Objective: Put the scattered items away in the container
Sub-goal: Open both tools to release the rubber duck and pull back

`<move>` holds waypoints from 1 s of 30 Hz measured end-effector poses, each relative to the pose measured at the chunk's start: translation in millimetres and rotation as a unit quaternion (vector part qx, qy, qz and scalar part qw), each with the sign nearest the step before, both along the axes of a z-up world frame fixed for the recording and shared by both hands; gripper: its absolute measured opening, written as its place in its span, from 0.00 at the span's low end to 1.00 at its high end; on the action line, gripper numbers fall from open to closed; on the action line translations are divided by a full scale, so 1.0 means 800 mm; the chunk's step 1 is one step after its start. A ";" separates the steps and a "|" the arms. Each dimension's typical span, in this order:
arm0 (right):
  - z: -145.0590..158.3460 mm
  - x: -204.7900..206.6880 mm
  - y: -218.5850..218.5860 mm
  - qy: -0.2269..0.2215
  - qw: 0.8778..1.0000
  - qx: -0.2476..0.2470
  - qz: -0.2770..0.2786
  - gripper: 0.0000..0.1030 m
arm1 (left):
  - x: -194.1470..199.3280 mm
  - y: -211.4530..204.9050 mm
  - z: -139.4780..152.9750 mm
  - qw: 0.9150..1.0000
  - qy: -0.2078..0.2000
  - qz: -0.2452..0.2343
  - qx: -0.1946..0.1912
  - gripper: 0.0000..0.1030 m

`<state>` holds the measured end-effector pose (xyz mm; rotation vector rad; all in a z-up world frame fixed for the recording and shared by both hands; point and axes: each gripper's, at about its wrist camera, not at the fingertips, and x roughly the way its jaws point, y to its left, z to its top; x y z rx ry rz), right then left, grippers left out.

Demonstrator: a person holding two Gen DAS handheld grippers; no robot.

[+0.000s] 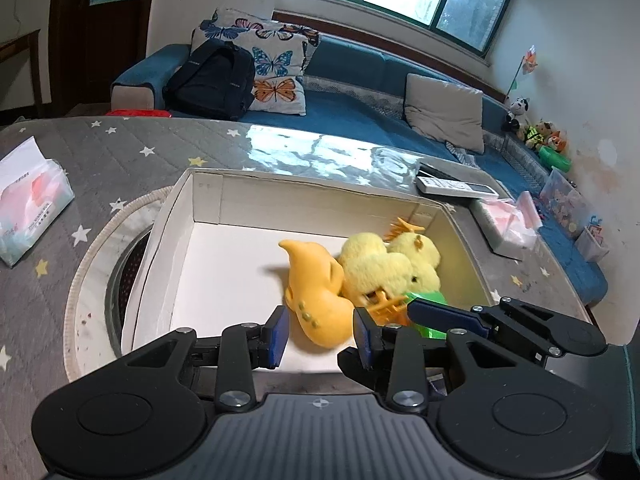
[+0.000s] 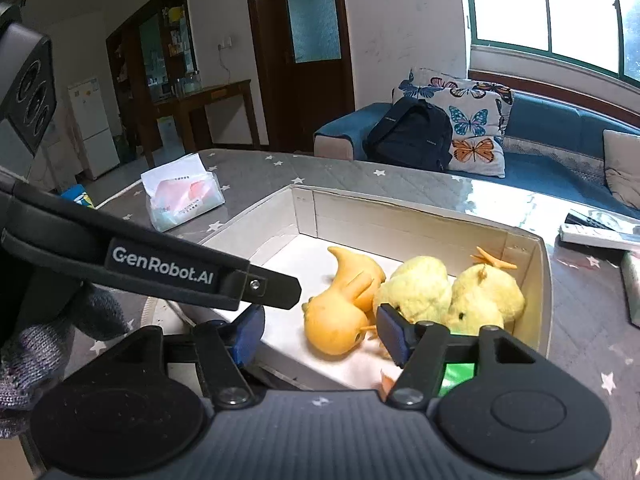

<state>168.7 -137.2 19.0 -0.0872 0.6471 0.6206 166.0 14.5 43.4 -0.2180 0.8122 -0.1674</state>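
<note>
The box (image 1: 208,216) sits on the counter (image 1: 120,148), open side up, its white floor bare on the left. The toys lie packed in its right half: an orange toy (image 1: 316,300) on its side in the middle, and a yellow plush (image 1: 392,268) pressed into the right corner. A green item (image 1: 428,300) shows at the near wall beneath the plush; what it is cannot be told.

The left claw (image 1: 322,334) hangs over the near wall with its jaws apart. The orange toy lies beyond and between them, but the pads do not press on it. The right claw (image 2: 316,332) also stands apart and grips nothing; the plush lies just behind its right pad (image 2: 390,334).

Judgement: both claws stand open above the box because their loads lie inside it. A tissue pack (image 1: 32,208) and a remote (image 1: 456,188) rest on the counter outside the box. Whether these count as scattered items cannot be told.
</note>
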 end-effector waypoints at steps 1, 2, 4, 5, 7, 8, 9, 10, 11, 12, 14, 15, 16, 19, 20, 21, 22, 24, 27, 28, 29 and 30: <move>0.001 -0.004 -0.001 -0.002 1.000 -0.001 -0.001 0.67 | -0.005 0.000 0.001 1.000 0.000 -0.001 0.000 0.36; 0.002 -0.010 -0.002 -0.005 1.000 -0.001 -0.002 0.68 | -0.010 -0.001 0.002 1.000 0.000 -0.001 0.002 0.36; 0.001 -0.020 -0.006 -0.007 1.000 -0.002 -0.005 0.68 | -0.021 -0.003 0.003 1.000 -0.004 0.000 0.010 0.37; 0.000 -0.024 -0.008 -0.006 1.000 -0.001 -0.006 0.68 | -0.026 -0.005 0.003 1.000 -0.006 0.001 0.016 0.37; -0.001 -0.032 -0.012 -0.003 1.000 -0.001 -0.009 0.68 | -0.034 -0.007 0.001 1.000 -0.005 0.002 0.024 0.37; -0.002 -0.036 -0.013 -0.003 1.000 -0.001 -0.010 0.70 | -0.039 -0.007 0.000 1.000 -0.002 0.002 0.025 0.37; -0.003 -0.039 -0.015 -0.005 1.000 -0.001 -0.012 0.72 | -0.043 -0.008 -0.002 1.000 -0.001 0.003 0.025 0.37; -0.004 -0.044 -0.017 -0.011 1.000 -0.003 -0.014 0.73 | -0.046 -0.007 -0.003 1.000 -0.001 0.005 0.026 0.37; -0.004 -0.048 -0.018 -0.018 1.000 -0.007 -0.017 0.76 | -0.049 -0.007 -0.003 1.000 -0.001 0.007 0.028 0.37; -0.003 -0.053 -0.018 -0.022 1.000 -0.010 -0.018 0.77 | -0.052 -0.006 -0.004 1.000 0.001 0.008 0.029 0.37; -0.001 -0.058 -0.020 -0.024 1.000 -0.007 -0.017 0.77 | -0.058 -0.005 -0.004 1.000 0.001 0.011 0.027 0.37; 0.000 -0.061 -0.021 -0.025 1.000 -0.007 -0.018 0.78 | -0.061 -0.005 -0.004 1.000 0.000 0.012 0.026 0.37; 0.001 -0.064 -0.022 -0.028 0.999 -0.007 -0.019 0.78 | -0.064 -0.005 -0.004 1.000 -0.001 0.013 0.028 0.37; 0.005 -0.072 -0.025 -0.032 0.999 -0.002 -0.023 0.81 | -0.073 -0.009 -0.004 0.999 -0.003 0.013 0.044 0.37; 0.005 -0.073 -0.026 -0.032 0.999 -0.002 -0.024 0.82 | -0.076 -0.010 -0.004 0.999 -0.004 0.013 0.049 0.37; 0.004 -0.075 -0.026 -0.033 0.999 -0.003 -0.026 0.83 | -0.078 -0.010 -0.005 0.999 -0.004 0.014 0.052 0.37; 0.003 -0.078 -0.027 -0.034 0.999 -0.005 -0.030 0.83 | -0.081 -0.011 -0.005 0.998 -0.005 0.015 0.056 0.37; 0.000 -0.083 -0.028 -0.034 0.999 -0.007 -0.036 0.86 | -0.088 -0.011 -0.007 0.998 -0.007 0.019 0.063 0.37; -0.005 -0.091 -0.032 -0.027 0.999 0.000 -0.040 0.89 | -0.097 -0.010 -0.011 0.997 -0.009 0.025 0.071 0.37; -0.008 -0.093 -0.032 -0.025 0.999 0.000 -0.042 0.90 | -0.100 -0.010 -0.013 0.997 -0.009 0.028 0.074 0.37; -0.010 -0.096 -0.032 -0.023 0.999 -0.001 -0.044 0.91 | -0.102 -0.009 -0.015 0.997 -0.008 0.030 0.076 0.37; -0.012 -0.098 -0.033 -0.021 0.999 -0.002 -0.045 0.91 | -0.104 -0.009 -0.016 0.996 -0.006 0.032 0.078 0.37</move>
